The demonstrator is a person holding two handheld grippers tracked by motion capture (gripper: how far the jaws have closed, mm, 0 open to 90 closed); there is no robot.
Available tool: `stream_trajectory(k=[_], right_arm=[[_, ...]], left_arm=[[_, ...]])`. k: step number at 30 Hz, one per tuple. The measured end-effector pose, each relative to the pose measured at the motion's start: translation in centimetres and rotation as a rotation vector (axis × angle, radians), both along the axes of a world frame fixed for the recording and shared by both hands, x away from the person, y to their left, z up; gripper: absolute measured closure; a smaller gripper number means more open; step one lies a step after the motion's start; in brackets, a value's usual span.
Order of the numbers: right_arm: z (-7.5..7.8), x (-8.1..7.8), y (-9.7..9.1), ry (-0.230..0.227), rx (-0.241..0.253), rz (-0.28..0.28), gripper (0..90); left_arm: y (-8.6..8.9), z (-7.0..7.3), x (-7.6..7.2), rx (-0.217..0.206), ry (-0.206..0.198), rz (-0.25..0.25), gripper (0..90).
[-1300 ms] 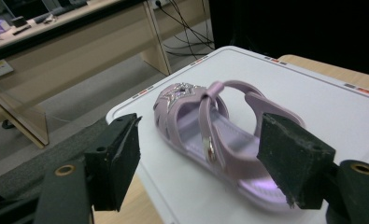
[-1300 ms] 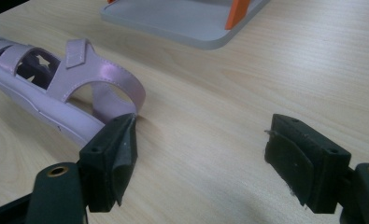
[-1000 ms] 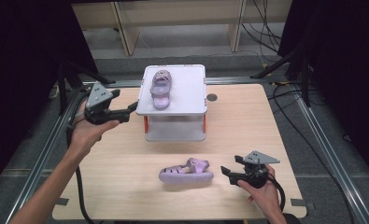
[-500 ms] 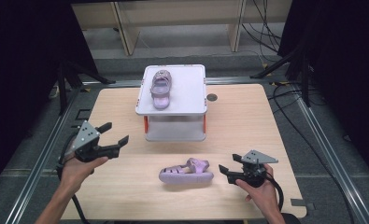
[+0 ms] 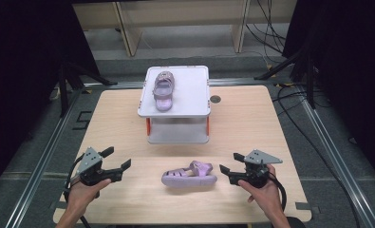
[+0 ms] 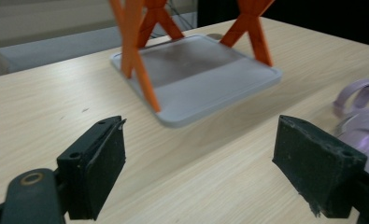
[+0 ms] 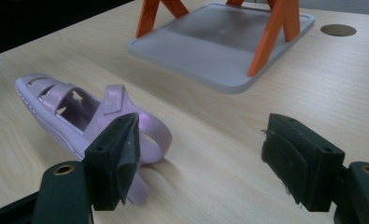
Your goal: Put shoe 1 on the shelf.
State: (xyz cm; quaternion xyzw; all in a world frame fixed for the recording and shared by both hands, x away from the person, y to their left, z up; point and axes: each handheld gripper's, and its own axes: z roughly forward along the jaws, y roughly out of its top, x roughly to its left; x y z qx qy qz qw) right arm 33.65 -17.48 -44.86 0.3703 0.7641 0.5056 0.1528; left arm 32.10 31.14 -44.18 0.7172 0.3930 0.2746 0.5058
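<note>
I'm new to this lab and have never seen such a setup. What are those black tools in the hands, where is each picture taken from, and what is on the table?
No robot here: a person holds a hand-held gripper in each hand. The high view looks down from above the person's side of the wooden table, so the left gripper sits at the left and the right gripper at the right. The two other pictures come from small cameras riding on each gripper, looking along its black fingers.

On the table stands a white two-level shelf with orange legs, with one purple sandal on top. A second purple sandal lies on the table between the grippers, close to the right one.

Nothing is held: both grippers are open, and the left one's fingers have just been opening with nothing between them.
</note>
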Motion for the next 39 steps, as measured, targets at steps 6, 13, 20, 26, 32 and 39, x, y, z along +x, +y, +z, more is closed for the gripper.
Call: stream_trajectory(k=[6, 13, 20, 26, 32, 39], right_arm=[[-0.1, 0.7, 1.2, -0.004, -0.003, 0.027, 26.6], [0.3, 0.9, 2.9, -0.004, 0.003, 0.097, 26.7], [0.5, 1.7, 4.3, -0.035, 0.005, 0.157, 28.2], [0.6, 2.0, 5.4, -0.02, -0.026, 0.195, 28.2], [0.4, 2.3, 6.4, -0.014, -0.025, 0.228, 28.3], [0.1, 2.5, 7.3, -0.008, -0.064, 0.28, 38.3]], left_arm=[[0.8, -1.6, -1.2, -0.039, 0.05, 0.0, 15.0], [0.8, -2.1, -1.9, 0.008, 0.039, -0.052, 14.7], [0.5, -3.1, -2.0, 0.046, 0.088, -0.07, 14.9], [0.7, -3.2, -2.7, 0.08, 0.105, -0.06, 15.0], [0.9, -2.9, -2.4, 0.081, 0.083, -0.052, 15.2], [0.8, -2.9, -2.4, 0.065, 0.093, -0.052, 15.3]])
